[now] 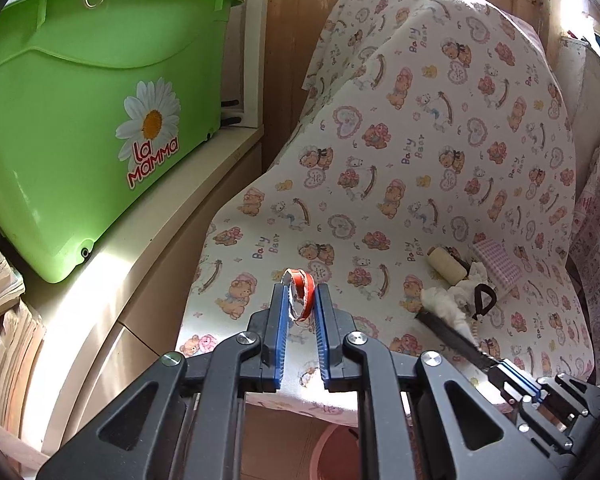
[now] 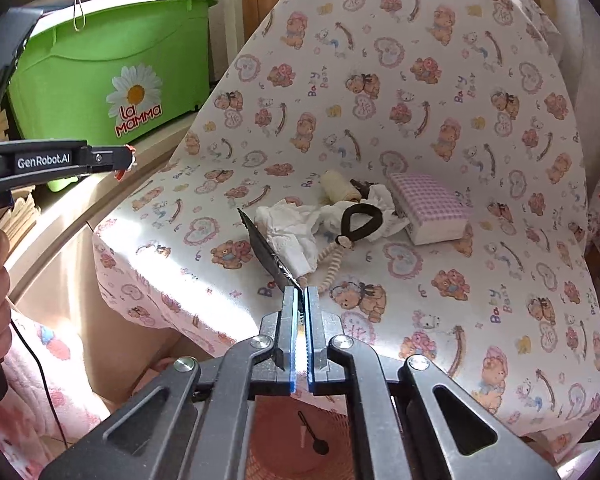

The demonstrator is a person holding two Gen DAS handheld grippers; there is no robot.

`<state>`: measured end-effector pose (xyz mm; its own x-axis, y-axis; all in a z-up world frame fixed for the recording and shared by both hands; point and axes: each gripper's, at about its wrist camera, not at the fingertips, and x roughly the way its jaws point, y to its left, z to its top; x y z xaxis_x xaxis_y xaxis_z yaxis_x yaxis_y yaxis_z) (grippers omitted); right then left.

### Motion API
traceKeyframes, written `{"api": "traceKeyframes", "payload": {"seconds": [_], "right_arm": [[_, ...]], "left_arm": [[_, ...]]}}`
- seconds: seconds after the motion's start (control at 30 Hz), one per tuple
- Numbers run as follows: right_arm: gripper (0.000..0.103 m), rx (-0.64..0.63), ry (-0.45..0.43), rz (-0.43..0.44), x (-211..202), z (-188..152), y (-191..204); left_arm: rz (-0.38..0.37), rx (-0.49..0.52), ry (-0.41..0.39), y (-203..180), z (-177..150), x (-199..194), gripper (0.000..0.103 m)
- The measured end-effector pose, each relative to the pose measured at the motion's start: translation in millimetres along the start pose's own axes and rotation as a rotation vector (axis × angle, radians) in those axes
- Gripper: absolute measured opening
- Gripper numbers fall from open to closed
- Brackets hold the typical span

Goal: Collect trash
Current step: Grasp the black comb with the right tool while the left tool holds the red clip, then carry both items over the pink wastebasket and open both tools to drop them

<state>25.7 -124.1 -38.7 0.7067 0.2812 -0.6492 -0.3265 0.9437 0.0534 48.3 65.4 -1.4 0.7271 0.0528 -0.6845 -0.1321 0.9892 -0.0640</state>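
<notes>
My left gripper (image 1: 303, 294) is shut on a crumpled red and silver wrapper (image 1: 302, 290), held above the near left part of the bear-print cloth (image 1: 440, 140). It shows from the side in the right wrist view (image 2: 126, 164). My right gripper (image 2: 301, 294) is shut on a flat black wrapper (image 2: 266, 246) that sticks out over the cloth; it also shows in the left wrist view (image 1: 452, 334). Beyond it lies crumpled white tissue (image 2: 288, 228), a black loop on a beaded cord (image 2: 358, 220) and a cream roll (image 2: 336, 188).
A pink checked tissue pack (image 2: 430, 206) lies right of the pile. A green "La Mamma" tub (image 1: 80, 120) stands on a beige ledge at left. A pink mesh basket (image 2: 300, 436) sits below the cloth's front edge. Stacked papers (image 1: 0, 300) are at far left.
</notes>
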Motion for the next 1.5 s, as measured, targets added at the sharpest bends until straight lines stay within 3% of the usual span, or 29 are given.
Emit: {"api": "traceKeyframes", "payload": {"seconds": [0.33,0.57,0.8,0.97,1.3,1.5], "right_arm": [[0.002,0.087,-0.062,-0.006,-38.6,1.4,-28.8],[0.002,0.162,-0.098,0.045,-60.6,-1.0,-45.3],[0.002,0.176,-0.136,0.068,-89.9,-4.2,-50.8],[0.002,0.143,-0.104,0.104,-105.9,-13.9,-40.8],[0.002,0.081,0.027,0.094,-102.8,-37.7,-25.6],[0.002,0.09,0.198,0.077,-76.3,-57.4,-27.5]], "left_arm": [[-0.001,0.075,-0.026,-20.8,-5.7,-11.9,0.013],[-0.019,0.098,-0.047,-28.7,-8.2,-23.8,0.013],[-0.096,0.049,0.03,-25.0,-17.2,-37.2,0.013],[-0.209,0.005,0.104,-32.3,-46.9,-45.6,0.013],[-0.164,0.103,0.167,-63.1,-66.2,-29.9,0.013],[-0.19,0.081,0.23,-65.0,-75.1,-17.1,0.013]]}}
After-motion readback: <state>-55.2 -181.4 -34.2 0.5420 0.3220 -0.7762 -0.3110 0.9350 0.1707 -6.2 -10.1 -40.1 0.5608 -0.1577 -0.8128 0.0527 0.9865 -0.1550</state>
